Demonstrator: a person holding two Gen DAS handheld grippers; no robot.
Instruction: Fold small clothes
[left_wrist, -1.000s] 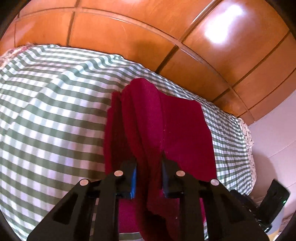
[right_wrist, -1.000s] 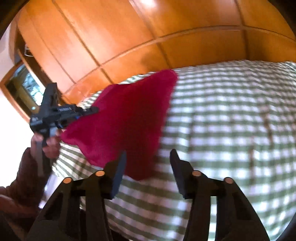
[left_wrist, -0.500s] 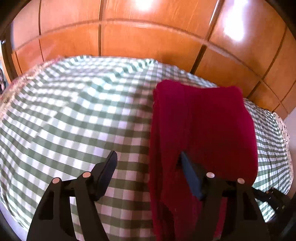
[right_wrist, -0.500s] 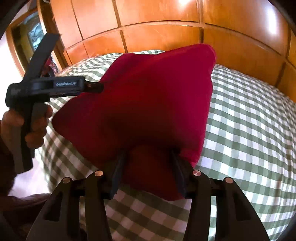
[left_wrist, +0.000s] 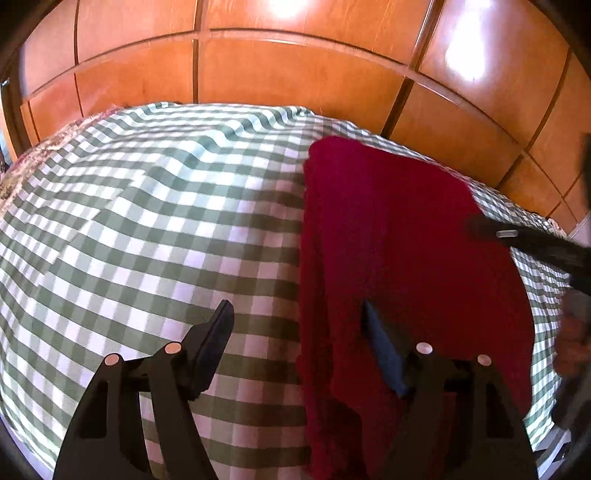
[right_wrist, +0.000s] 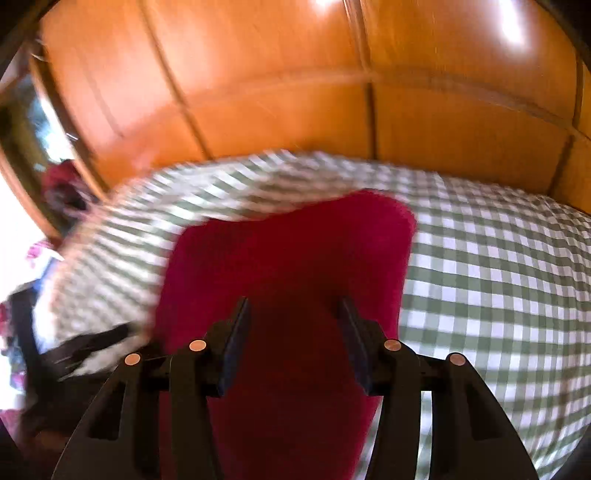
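My right wrist view is smeared by motion along its left side; objects there (right_wrist: 55, 184) are unreadable. In the left wrist view the red garment (left_wrist: 406, 240) runs off the bottom edge, and a blurred hand (left_wrist: 572, 332) is cropped at right.

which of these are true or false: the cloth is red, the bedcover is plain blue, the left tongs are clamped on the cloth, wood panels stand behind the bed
1. The cloth is red. True.
2. The bedcover is plain blue. False: it is green and white check.
3. The left tongs are clamped on the cloth. False: they are opening wide, one finger over the bedcover, the other over the cloth, with the cloth's left edge between them.
4. Wood panels stand behind the bed. True.
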